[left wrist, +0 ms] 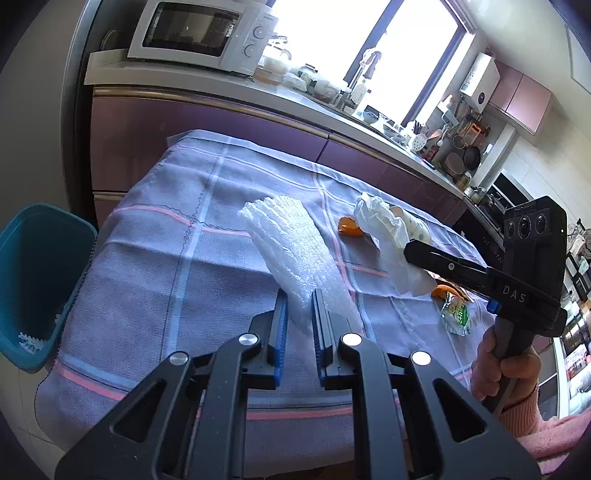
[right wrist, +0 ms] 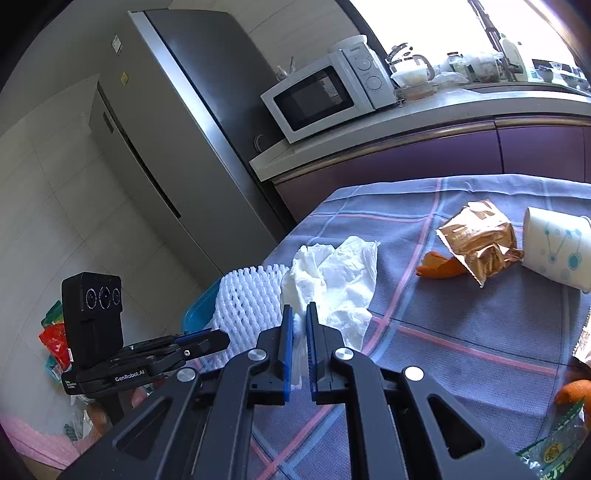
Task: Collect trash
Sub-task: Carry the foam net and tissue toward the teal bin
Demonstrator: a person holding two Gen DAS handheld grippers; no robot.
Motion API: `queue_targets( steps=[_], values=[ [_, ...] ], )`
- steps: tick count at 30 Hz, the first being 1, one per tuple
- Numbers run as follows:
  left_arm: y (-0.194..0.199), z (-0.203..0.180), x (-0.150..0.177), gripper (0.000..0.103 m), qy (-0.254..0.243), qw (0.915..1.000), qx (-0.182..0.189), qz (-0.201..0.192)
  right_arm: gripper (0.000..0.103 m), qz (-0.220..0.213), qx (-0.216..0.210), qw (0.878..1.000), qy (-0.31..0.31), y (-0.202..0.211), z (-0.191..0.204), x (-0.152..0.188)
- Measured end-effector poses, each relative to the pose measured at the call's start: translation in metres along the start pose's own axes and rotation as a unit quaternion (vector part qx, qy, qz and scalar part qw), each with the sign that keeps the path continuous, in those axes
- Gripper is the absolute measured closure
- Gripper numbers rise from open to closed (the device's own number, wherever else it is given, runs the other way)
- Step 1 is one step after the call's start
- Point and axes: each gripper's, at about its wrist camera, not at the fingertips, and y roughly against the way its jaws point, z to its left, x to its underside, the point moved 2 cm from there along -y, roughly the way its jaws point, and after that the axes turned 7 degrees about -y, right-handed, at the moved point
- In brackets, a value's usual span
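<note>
The left gripper (left wrist: 299, 306) is clamped on one end of a white foam net (left wrist: 291, 243), its blue pads (left wrist: 282, 314) pressing the mesh from both sides; the rest of the net reaches out ahead over the cloth (left wrist: 155, 258). The right gripper (right wrist: 300, 321) is closed on a crumpled white tissue (right wrist: 340, 277), a fold of it pinched between the blue pads (right wrist: 287, 332), the loose part spreading forward and right. The two grippers are side by side, net and tissue nearly touching.

Beyond the tissue lie orange peel (right wrist: 439, 267), a gold wrapper (right wrist: 480, 240) resting on it, and a tipped paper cup (right wrist: 557, 251) just beside the wrapper. A green packet (right wrist: 550, 446) and more peel sit at the near right. The cloth between these and the grippers is bare.

The table's left edge drops to a teal bin (left wrist: 33, 280) standing on the floor just beside it, some white foam in its bottom. The far edge runs near purple cabinets (left wrist: 207, 125) with a narrow gap; a microwave (left wrist: 199, 33) stands above on the counter
</note>
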Motion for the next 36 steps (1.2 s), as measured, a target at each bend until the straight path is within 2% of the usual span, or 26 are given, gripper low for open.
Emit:
queue_targets(
  steps=[22,36],
  values=[
    [0.061,0.05,0.006,0.09,0.051,0.9962,-0.059,-0.038,0.097,0.042,-0.053,0.997,0.044,-0.054,0.05,-0.003],
    [0.096,0.085,0.01,0.09,0.085,0.9888,-0.106,-0.062,0.097,0.069,-0.074,0.992,0.071,-0.086,0.076,-0.002]
  ],
)
